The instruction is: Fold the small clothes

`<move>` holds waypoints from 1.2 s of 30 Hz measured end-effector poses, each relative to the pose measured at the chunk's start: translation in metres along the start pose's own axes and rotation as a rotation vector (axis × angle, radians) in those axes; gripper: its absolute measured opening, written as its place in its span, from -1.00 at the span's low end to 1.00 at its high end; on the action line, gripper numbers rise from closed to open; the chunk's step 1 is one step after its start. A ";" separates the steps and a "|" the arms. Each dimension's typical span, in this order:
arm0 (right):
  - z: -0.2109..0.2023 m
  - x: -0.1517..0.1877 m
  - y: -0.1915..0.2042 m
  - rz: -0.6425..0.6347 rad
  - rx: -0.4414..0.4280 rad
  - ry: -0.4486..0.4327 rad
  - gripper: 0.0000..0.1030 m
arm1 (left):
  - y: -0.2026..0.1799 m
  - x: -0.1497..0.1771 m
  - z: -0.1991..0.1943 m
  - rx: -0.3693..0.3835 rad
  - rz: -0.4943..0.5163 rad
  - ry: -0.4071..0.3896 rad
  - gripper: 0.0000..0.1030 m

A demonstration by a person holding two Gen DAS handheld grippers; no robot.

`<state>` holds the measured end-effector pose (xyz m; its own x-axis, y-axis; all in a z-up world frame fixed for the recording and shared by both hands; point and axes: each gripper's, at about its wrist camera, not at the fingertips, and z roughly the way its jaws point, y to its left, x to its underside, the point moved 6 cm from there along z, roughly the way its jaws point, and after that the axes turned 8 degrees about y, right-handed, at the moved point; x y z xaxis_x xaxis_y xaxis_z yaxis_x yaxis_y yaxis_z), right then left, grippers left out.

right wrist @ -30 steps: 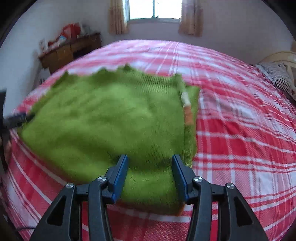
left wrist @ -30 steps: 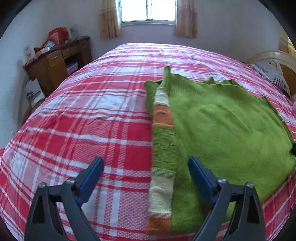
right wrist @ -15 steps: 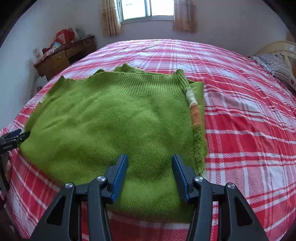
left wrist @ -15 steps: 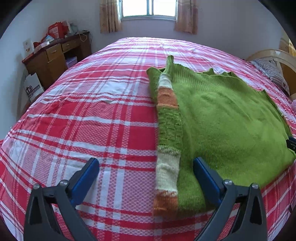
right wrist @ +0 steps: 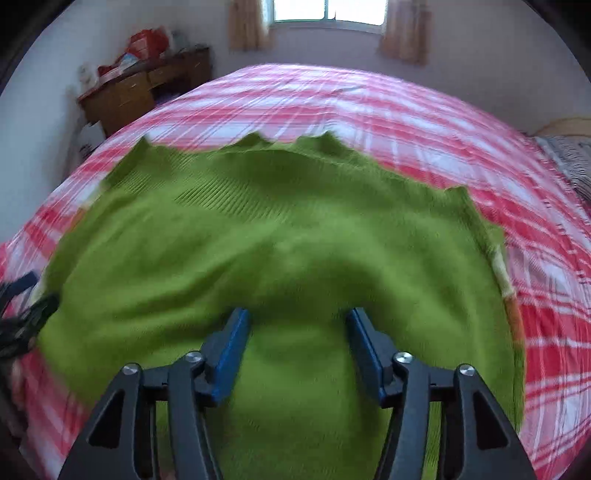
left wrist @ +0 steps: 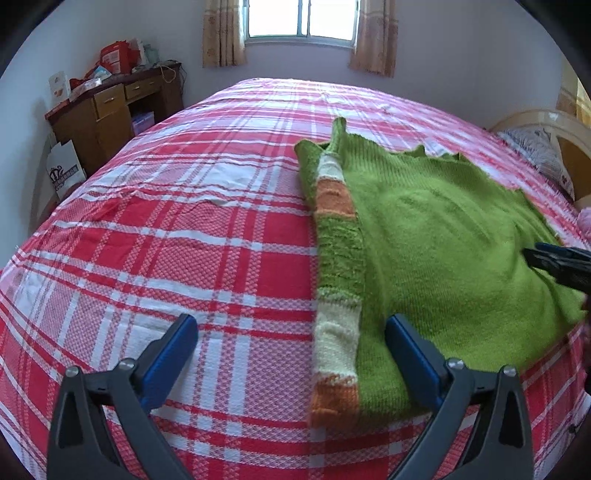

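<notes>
Sweater (left wrist: 443, 236): green knit, lying flat on the bed, right of the middle in the left view; a striped sleeve (left wrist: 338, 280) in cream, orange and green is folded along its left edge.
Bed (left wrist: 192, 236): red and white plaid sheet, bare to the left of the sweater.
Left gripper (left wrist: 291, 343): jaws spread wide, nothing between the pads; it hangs over the sweater's near left edge, the sleeve between the fingers in view.
Right gripper (right wrist: 297, 339): jaws opening, nothing pinched; it hovers over the sweater's near middle, the view blurred.
Desk (left wrist: 110, 110): far left, cluttered on top.
Window (left wrist: 299, 18): far wall, curtains either side.
</notes>
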<state>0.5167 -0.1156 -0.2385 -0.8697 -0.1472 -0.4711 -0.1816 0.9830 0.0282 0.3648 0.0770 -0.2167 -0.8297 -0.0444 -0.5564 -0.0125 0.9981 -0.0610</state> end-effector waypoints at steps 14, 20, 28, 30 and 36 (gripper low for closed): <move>-0.065 0.024 0.072 -0.179 -0.043 -0.188 0.15 | 0.033 -0.018 -0.008 0.145 -0.160 -0.043 1.00; -0.071 0.052 0.168 -0.467 -0.027 -0.259 0.15 | 0.045 -0.048 0.008 0.166 -0.157 -0.005 0.98; -0.045 0.059 0.228 -0.585 0.011 -0.257 0.15 | 0.032 -0.069 0.030 0.169 -0.095 0.017 0.92; -0.040 0.057 0.235 -0.596 0.019 -0.260 0.15 | 0.028 -0.074 0.033 0.188 -0.087 0.017 0.88; -0.024 0.043 0.242 -0.565 0.048 -0.239 0.15 | 0.014 -0.089 0.044 0.218 -0.038 0.027 0.69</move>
<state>0.4246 0.1136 -0.2311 -0.5171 -0.6236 -0.5864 -0.5589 0.7648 -0.3205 0.4630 0.0930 -0.2039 -0.8454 -0.0778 -0.5285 0.0746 0.9624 -0.2610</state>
